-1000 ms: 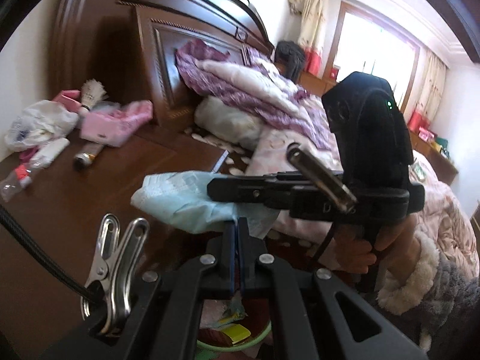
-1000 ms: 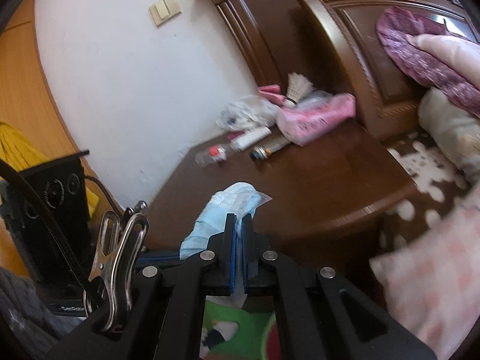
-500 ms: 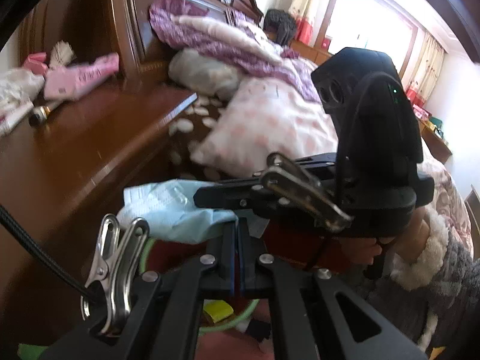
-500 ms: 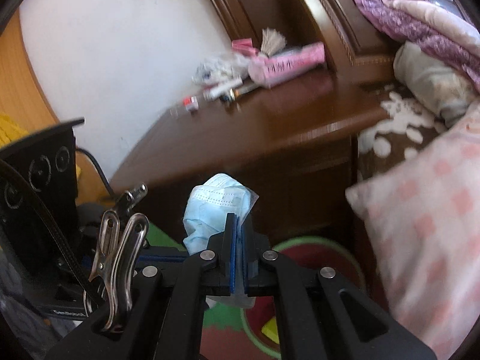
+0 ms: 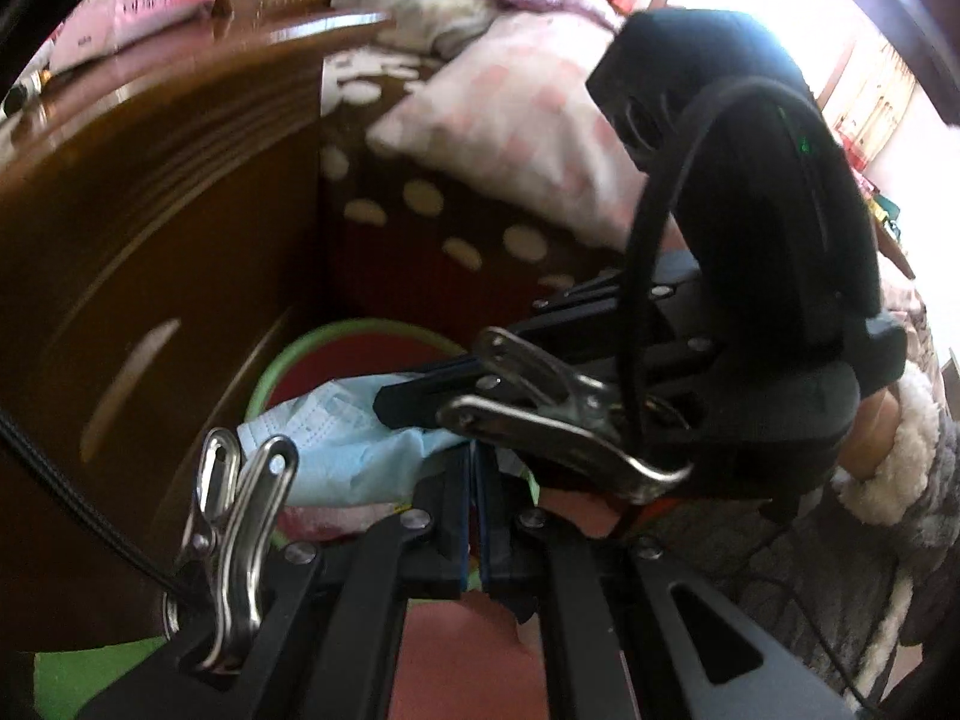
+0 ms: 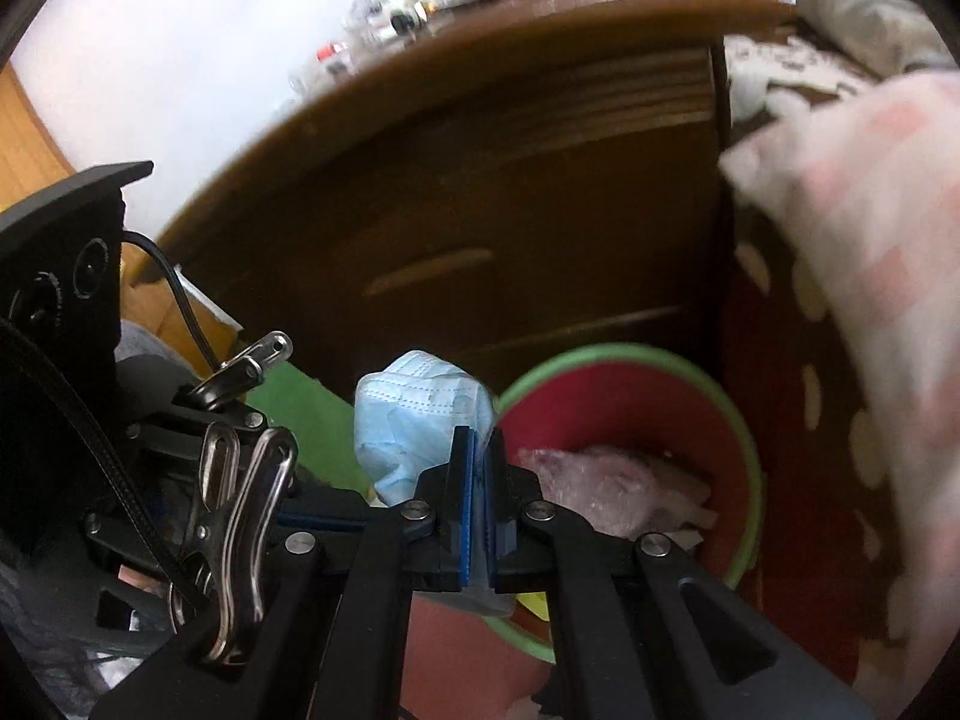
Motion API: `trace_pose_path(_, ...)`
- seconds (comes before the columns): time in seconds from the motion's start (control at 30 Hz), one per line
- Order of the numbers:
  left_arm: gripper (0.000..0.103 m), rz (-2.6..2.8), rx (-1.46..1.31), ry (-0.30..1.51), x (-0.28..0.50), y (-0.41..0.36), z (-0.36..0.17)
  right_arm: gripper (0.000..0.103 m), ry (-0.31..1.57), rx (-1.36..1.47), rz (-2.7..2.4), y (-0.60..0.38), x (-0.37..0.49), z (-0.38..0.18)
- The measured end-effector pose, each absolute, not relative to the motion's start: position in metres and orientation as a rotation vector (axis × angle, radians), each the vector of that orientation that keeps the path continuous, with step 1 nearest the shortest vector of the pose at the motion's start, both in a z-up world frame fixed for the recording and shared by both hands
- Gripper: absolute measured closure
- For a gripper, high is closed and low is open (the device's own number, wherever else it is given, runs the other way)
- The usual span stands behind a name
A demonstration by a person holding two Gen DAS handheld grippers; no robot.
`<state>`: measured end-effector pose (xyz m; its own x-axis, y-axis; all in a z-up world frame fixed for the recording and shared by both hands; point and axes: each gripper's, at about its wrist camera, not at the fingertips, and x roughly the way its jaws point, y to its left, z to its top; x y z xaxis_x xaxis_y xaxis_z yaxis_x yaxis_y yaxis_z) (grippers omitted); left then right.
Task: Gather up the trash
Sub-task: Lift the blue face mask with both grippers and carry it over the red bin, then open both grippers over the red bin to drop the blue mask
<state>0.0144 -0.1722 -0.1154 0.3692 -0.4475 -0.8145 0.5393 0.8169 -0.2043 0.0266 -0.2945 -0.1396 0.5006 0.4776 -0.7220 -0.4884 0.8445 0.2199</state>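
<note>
Brown wooden nightstand (image 6: pixel 540 192) stands at the left, its surface cluttered. Below it, the left hand-held gripper (image 5: pixel 471 510) and the right hand-held gripper (image 6: pixel 477 498) are both clamped on one crumpled blue face mask (image 6: pixel 414 420), held just over the green rim of the red bin (image 6: pixel 747 456). Pink checked bedding (image 6: pixel 870 240) hangs at the right.

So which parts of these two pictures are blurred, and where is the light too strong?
Left wrist view: the wooden nightstand and pink checked pillow are smeared by motion, the window at top right is blown out, and the blue face mask stays fairly sharp. Right wrist view: the nightstand front and its clutter are streaked; the green-rimmed bin is softer than the gripper.
</note>
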Motion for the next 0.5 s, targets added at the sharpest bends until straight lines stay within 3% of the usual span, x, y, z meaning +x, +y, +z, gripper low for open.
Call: trace_pose_path(0.5,0.102,-0.576,0.106,1.212,0.038,-0.169,-0.203,0.099,1.028,-0.055,0.514,-0.277,0.056,-0.222)
